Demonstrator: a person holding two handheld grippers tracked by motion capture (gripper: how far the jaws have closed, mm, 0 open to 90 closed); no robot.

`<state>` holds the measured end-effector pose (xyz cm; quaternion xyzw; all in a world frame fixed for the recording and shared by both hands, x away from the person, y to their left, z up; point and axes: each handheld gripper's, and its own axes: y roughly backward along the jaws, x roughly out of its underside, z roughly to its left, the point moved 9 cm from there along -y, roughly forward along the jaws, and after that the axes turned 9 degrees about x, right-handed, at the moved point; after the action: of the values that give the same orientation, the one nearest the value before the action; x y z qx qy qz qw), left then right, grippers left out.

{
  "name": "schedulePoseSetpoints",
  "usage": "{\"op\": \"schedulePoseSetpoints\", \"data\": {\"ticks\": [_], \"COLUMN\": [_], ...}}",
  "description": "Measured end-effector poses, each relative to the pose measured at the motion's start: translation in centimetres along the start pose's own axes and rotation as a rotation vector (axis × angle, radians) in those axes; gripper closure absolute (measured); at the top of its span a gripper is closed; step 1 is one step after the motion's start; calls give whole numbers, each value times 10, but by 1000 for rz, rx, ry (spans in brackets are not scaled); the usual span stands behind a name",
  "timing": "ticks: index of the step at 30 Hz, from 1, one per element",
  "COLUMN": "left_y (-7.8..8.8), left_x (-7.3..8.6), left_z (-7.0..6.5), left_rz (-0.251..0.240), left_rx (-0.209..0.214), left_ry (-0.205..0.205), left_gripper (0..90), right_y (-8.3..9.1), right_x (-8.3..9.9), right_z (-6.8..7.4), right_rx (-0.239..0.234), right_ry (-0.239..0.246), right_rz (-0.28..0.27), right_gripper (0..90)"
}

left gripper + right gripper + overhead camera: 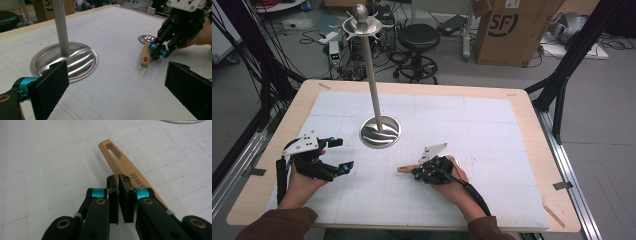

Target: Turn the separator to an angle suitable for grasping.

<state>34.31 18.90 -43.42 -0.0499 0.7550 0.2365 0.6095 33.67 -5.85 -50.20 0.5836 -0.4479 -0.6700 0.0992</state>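
White gridded matting covers the table, where the right gripper (416,170), jaws pinched together, rests on the wooden handle (125,163), seemingly needing reopening to grasp it.

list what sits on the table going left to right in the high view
left gripper → round metal base of the stand → wooden handle → right gripper on the handle
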Motion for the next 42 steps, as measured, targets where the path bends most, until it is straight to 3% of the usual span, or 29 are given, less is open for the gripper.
{"op": "schedulePoseSetpoints", "data": {"ticks": [6, 19, 30, 35, 42], "left_y": [0, 0, 0, 1, 1], "left_x": [0, 0, 0, 0, -1], "left_z": [0, 0, 0, 0, -1], "left_rz": [0, 1, 0, 1, -6], "left_rx": [-1, 1, 5, 6, 8], "left_ry": [-1, 0, -1, -2, 0], "left_gripper": [60, 60, 60, 60, 60], "right_y": [-2, -3, 2, 15, 40], "right_x": [-2, -2, -4, -9, -12], "right_z": [-5, -19, -20, -18, -25], "right_rx": [30, 87, 80, 63, 80], "right_ry": [-1, -57, -88, -98, -99], "right_rz": [5, 19, 2, -46, -111], "right_gripper": [869, 883, 860, 786, 643]}}
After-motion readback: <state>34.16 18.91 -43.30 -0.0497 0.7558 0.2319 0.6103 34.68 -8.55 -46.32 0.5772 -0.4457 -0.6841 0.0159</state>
